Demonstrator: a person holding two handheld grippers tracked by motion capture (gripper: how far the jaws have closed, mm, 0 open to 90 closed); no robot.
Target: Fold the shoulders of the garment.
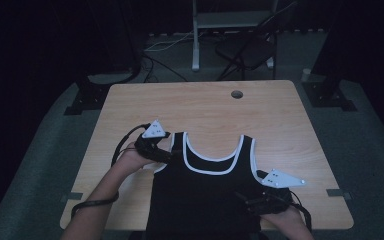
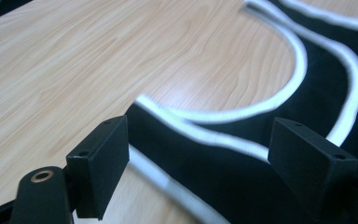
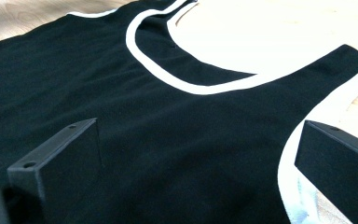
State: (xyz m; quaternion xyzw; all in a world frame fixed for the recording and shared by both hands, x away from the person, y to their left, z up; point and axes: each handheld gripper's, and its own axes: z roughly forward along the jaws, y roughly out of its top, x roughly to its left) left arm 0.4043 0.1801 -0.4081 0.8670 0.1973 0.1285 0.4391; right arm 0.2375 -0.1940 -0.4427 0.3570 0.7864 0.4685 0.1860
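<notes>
A black tank top (image 1: 205,195) with white trim lies flat on the near half of the table (image 1: 280,130), its hem hanging over the near edge and its straps and scooped neckline pointing toward the far edge, so its long axis runs near to far, about midway between the left and right edges. At the near right, the right gripper (image 1: 254,196) sits low over the garment's right side below the armhole, the person's right hand (image 1: 285,220) coming in from the near edge; in the right gripper view its jaws stand wide apart, released, one over the black cloth (image 3: 168,140) and the other over the white armhole trim. A little farther in, the left gripper (image 1: 167,155) rests at the left shoulder strap, the left hand (image 1: 132,160) and forearm angling in from the near left corner with a cable looping around the wrist; in the left gripper view its jaws are likewise spread and unclenched, straddling the strap's trimmed edge (image 2: 200,130) with bare wood beyond. The far half of the light wood table is bare apart from a round cable hole (image 1: 237,94) near the far edge. Beyond it the room is dark, with grey floor (image 1: 360,145), a folding chair (image 1: 247,50), a white stand (image 1: 196,45) and loose cables.
</notes>
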